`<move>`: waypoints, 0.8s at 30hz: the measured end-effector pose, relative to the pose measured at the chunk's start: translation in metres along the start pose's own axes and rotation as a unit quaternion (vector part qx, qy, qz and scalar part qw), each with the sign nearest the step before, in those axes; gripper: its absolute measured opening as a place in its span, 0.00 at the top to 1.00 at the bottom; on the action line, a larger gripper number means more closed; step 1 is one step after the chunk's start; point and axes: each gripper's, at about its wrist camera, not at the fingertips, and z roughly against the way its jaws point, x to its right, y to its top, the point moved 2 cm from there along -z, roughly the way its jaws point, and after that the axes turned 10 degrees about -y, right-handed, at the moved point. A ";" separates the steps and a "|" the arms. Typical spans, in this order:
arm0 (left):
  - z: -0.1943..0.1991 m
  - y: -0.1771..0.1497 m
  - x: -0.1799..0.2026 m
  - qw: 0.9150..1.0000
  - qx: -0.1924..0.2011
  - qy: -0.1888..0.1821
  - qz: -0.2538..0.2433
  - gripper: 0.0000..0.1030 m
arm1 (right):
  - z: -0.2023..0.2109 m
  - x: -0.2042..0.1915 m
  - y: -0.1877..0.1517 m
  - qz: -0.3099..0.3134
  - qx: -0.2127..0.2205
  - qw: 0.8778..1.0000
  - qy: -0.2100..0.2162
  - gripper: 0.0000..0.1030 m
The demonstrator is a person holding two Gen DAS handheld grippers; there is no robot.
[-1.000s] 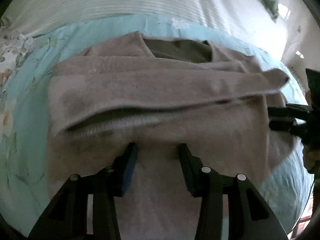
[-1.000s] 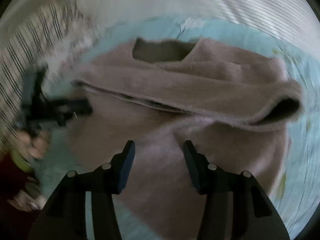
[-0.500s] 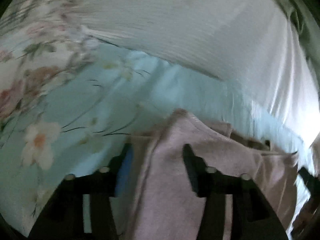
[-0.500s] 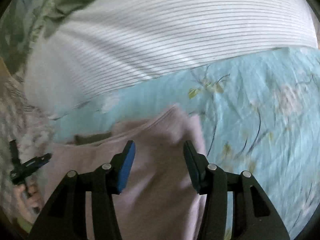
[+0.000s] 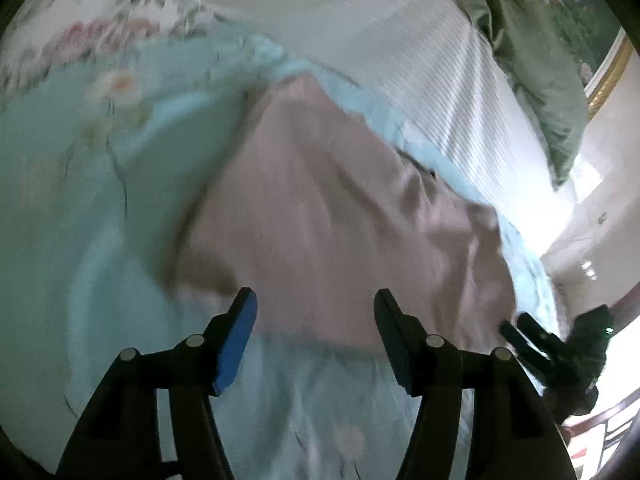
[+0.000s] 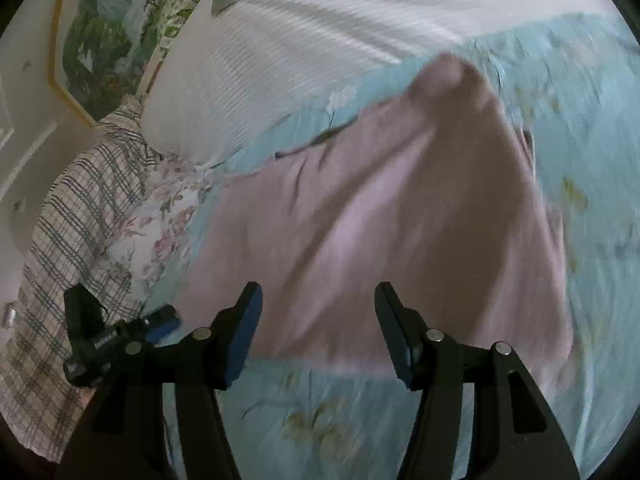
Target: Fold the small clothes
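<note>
A dusty-pink sweater (image 5: 340, 216) lies folded on a light-blue floral bedsheet (image 5: 80, 200); both views are motion-blurred. My left gripper (image 5: 314, 312) is open and empty, just short of the garment's near edge. My right gripper (image 6: 318, 308) is open and empty, over the near edge of the same sweater (image 6: 380, 220). The right gripper also shows at the lower right of the left wrist view (image 5: 560, 352). The left gripper shows at the lower left of the right wrist view (image 6: 120, 336).
A white striped pillow (image 6: 320, 28) lies beyond the sheet (image 6: 580, 80). A plaid cloth (image 6: 60, 240) and a flowered cloth (image 6: 160, 216) lie at the left. A green cloth (image 5: 532, 60) lies on the pillow (image 5: 400, 40). A framed picture (image 6: 100, 32) hangs on the wall.
Both grippers have pulled back towards the garment's near edge and the views have swung. The sweater now lies as a more compact folded shape, its neckline and sleeve no longer in view.
</note>
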 end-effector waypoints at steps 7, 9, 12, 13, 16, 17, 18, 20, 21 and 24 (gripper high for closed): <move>-0.009 -0.035 -0.020 0.997 -0.015 -0.023 0.070 0.39 | 0.009 0.000 -0.024 -0.013 -0.012 1.000 0.007 0.42; -0.013 -0.030 -0.025 0.995 -0.004 -0.031 0.091 0.38 | 0.015 -0.002 -0.025 -0.010 -0.008 1.000 0.007 0.41; -0.021 -0.017 -0.033 0.993 0.015 -0.029 0.110 0.38 | 0.022 -0.005 -0.026 -0.010 0.000 1.000 0.011 0.38; -0.024 -0.011 -0.037 0.992 0.022 -0.026 0.119 0.38 | 0.024 -0.005 -0.026 -0.009 0.003 1.000 0.011 0.38; -0.034 0.008 -0.052 0.986 0.049 -0.029 0.160 0.42 | 0.025 -0.005 -0.025 -0.013 0.005 1.000 0.013 0.37; -0.037 0.014 -0.056 0.985 0.054 -0.021 0.165 0.45 | 0.025 -0.005 -0.024 -0.014 0.004 1.000 0.015 0.37; -0.039 0.018 -0.059 0.984 0.061 -0.009 0.169 0.54 | 0.023 -0.005 -0.022 -0.014 0.004 1.000 0.015 0.37; -0.043 0.025 -0.062 0.982 0.069 0.002 0.174 0.63 | 0.020 -0.005 -0.019 -0.012 0.004 1.000 0.012 0.37; -0.043 0.027 -0.063 0.982 0.070 0.006 0.173 0.77 | 0.017 -0.005 -0.015 -0.010 0.003 1.000 0.007 0.37; -0.047 0.032 -0.054 0.985 0.066 0.004 0.157 0.90 | 0.005 0.001 0.001 -0.002 -0.004 1.000 -0.007 0.37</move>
